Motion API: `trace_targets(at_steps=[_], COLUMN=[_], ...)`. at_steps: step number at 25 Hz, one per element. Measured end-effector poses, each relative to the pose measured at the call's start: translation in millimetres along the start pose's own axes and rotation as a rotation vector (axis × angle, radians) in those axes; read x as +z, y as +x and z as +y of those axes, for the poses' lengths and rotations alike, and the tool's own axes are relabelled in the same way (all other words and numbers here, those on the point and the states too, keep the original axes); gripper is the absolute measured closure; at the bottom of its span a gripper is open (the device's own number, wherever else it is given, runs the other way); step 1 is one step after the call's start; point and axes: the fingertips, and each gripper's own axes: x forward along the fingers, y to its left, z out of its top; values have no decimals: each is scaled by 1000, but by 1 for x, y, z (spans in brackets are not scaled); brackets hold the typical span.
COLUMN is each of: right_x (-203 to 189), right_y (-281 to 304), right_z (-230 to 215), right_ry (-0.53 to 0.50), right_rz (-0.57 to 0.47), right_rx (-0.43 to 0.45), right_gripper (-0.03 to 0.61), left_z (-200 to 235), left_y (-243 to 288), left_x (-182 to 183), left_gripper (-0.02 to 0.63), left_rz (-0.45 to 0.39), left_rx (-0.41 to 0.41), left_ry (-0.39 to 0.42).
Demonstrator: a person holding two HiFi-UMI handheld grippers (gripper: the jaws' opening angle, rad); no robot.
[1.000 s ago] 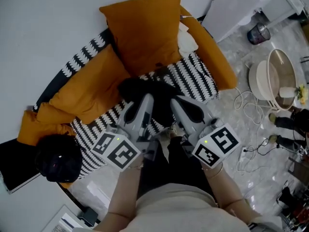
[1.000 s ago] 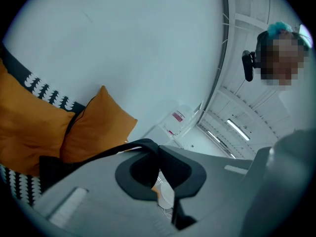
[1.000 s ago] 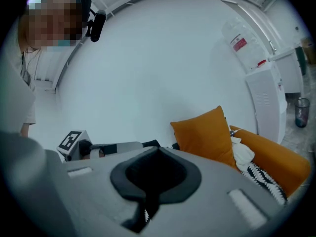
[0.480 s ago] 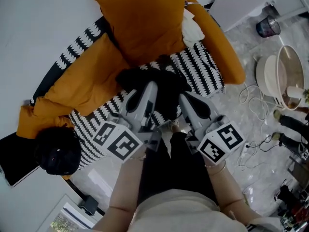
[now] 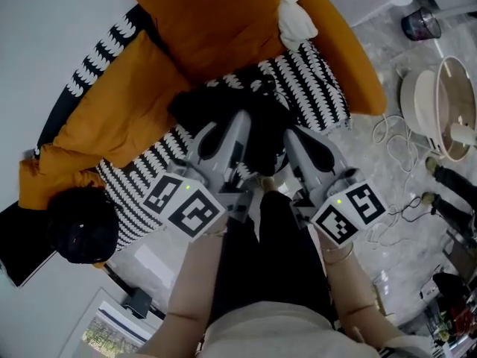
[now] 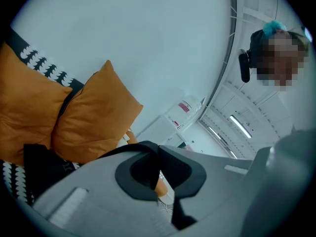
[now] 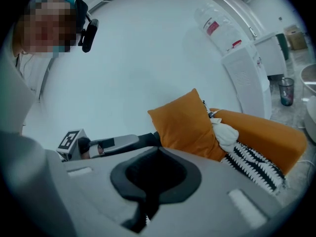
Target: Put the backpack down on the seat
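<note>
The black backpack sits low over the black-and-white patterned seat of a sofa, just in front of a big orange cushion. My left gripper is shut on a black strap of the backpack, which runs between its pads. The backpack's body shows at the lower left of the left gripper view. My right gripper is next to it at the backpack's right side. Its jaws are together with dark material between them. I cannot tell whether the backpack rests on the seat.
Orange cushions line the sofa's back and arms, with a white cloth at the far corner. A second black bag lies at the sofa's left end. On the marble floor to the right are a white round appliance, cables and a bin.
Both grippers and the backpack have moved a little farther over the seat toward the cushions, and the head view has shifted so the sofa sits higher in the picture. Both grips are unchanged.
</note>
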Motion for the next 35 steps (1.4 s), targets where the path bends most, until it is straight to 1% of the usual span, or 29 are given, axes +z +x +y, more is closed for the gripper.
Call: trace_targets(at_steps=[4,14,19,23,27,29,31,35], right_x=[-13,-33,-50,-60,-66,-69,-74,-84], right_y=[3,-10,-7,-5,4,7,8,9], right_z=[-14,-46,-64,-73,-83,-88,-90,-87], right_ry=[14,38,77,98,95,98,98,108], right_rz=[17,53,75,88,100,102,112,131], right_rx=[-1,-30,-49,-55,-68,-78,-82,-81], right_gripper=[577,577,577,577,577,577,577,577], left_z=[2,20,23,30,47,53,56,58], left_y=[14,42,58,66,68,67,68,68], left_x=[-23,-69,-88,-105,-116,-117,-121,-133], left_gripper=[601,601,601,601,600,600,600,600], left_rz=[28,73,100,131,146,137,135,179], left_rx=[-20,7,11,8,11,22,14,-5], left_ry=[-17,-64,-61,-96,-120,-114,-104,-116])
